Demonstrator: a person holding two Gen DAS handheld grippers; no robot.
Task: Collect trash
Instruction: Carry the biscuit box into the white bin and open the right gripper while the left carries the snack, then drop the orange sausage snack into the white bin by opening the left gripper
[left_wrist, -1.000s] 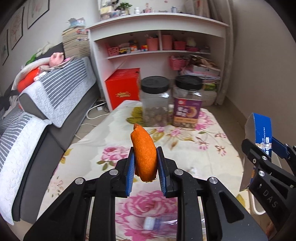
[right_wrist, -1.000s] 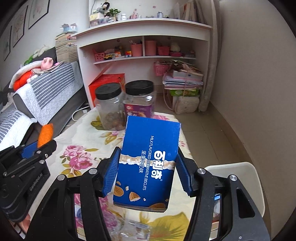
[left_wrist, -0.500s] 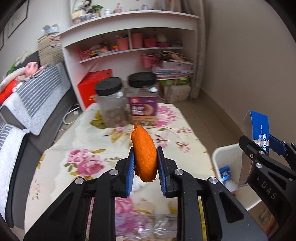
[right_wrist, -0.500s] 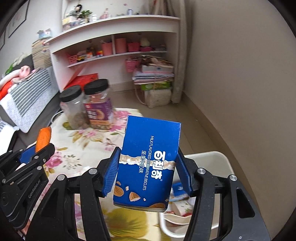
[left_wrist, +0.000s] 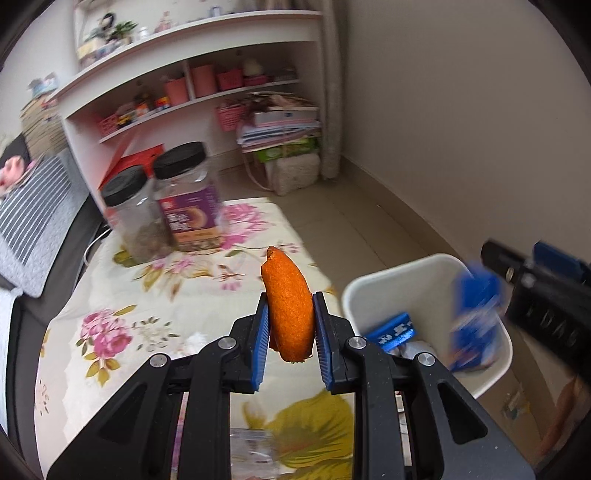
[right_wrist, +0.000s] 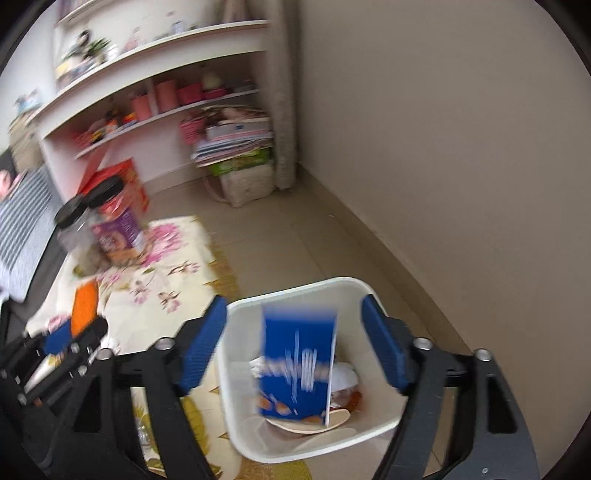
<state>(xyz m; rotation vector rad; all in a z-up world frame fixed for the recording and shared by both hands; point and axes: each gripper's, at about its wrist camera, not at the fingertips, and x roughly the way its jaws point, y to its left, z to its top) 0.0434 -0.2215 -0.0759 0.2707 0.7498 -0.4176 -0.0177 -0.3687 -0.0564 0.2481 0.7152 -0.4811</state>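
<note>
As the right tongs spread their jaws above the white bin, the blue biscuit box hangs blurred between them, clear of both pads and partly inside the bin.

Left tongs are pinched narrow on an orange peel, held upright over the flowered table just beside the bin. Other scraps and a blue wrapper lie in the bin; two black-lidded jars stand at the table's far end.
</note>
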